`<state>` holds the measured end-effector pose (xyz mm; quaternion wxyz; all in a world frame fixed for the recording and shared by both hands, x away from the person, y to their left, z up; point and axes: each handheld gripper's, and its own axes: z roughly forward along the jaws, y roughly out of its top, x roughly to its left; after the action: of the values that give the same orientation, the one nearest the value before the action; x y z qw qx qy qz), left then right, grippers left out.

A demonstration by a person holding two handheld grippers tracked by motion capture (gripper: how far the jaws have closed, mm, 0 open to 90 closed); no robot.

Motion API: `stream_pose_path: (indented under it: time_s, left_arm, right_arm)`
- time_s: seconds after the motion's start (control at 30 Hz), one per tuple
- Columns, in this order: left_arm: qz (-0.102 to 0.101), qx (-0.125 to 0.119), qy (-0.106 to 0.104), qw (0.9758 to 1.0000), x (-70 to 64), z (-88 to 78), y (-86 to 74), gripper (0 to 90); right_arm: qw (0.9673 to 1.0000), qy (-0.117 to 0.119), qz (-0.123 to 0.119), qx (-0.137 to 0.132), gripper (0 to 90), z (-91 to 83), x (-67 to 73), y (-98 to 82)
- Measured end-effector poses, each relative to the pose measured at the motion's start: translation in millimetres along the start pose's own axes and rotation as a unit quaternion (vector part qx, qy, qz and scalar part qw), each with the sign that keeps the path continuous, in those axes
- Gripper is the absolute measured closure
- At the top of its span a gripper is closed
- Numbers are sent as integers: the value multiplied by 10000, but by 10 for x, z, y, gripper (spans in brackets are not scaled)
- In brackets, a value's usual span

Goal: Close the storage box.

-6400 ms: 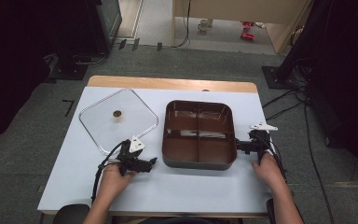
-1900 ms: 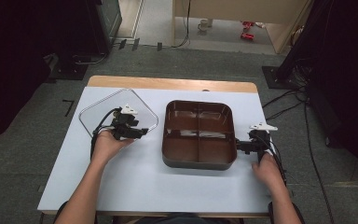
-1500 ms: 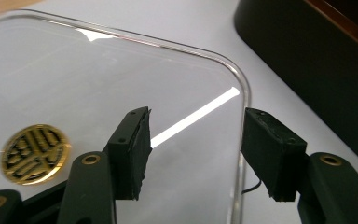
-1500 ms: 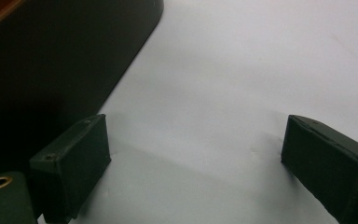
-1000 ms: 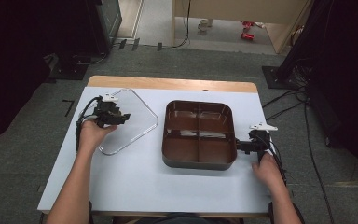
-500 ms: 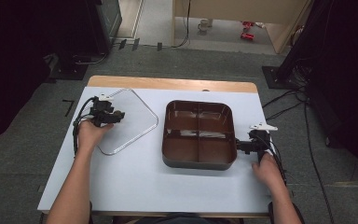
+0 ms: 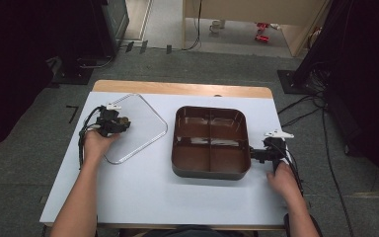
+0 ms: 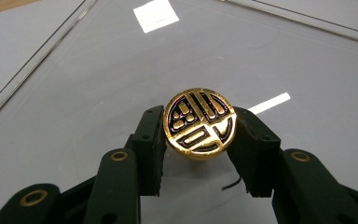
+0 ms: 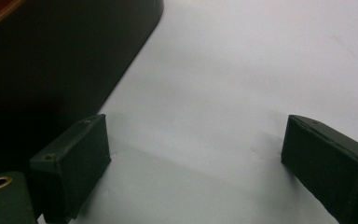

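Note:
A clear square lid (image 7: pixel 139 127) lies flat on the white table at the left. A round gold knob (image 8: pixel 199 122) with a black pattern stands at its middle. My left gripper (image 8: pixel 200 117) is shut on this knob, one black pad on each side; the high view has this gripper (image 7: pixel 122 122) over the lid's left half. At the centre stands a dark brown box (image 7: pixel 210 171) with four compartments. Just off the box's right wall, low over the table, my right gripper (image 7: pixel 254 154) stands open. Between its wide-set jaws (image 9: pixel 193 140) there is only bare table, with the box's wall (image 9: pixel 51 60) beside the left jaw.
The white table top (image 7: pixel 143 197) ends in a wooden strip (image 7: pixel 177 89) at the far edge. Black cables trail from both grippers. Dark stands and cables sit on the floor to the left and right of the table.
The left hand went from the table's front to the lid and sank onto its knob, where the jaws closed. The right hand and the box stayed put.

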<state>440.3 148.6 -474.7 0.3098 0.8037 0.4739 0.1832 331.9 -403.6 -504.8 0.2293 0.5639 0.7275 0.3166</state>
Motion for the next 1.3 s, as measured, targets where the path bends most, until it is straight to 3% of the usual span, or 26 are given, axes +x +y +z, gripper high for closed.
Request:
stream_pose_path:
  time_s: [0.2,0.8,1.3]
  left_arm:
    - [48,-7,0,10000,3,-8,3,590]
    - [-67,16,-119,9999,12,-63,35,594]
    - [54,-170,-306,9994,-50,-349,185,594]
  right_arm:
    - [10000,1,1,0,72,0,0,0]
    - [10000,3,4,0,72,0,0,0]
    - [10000,2,1,-1,72,0,0,0]
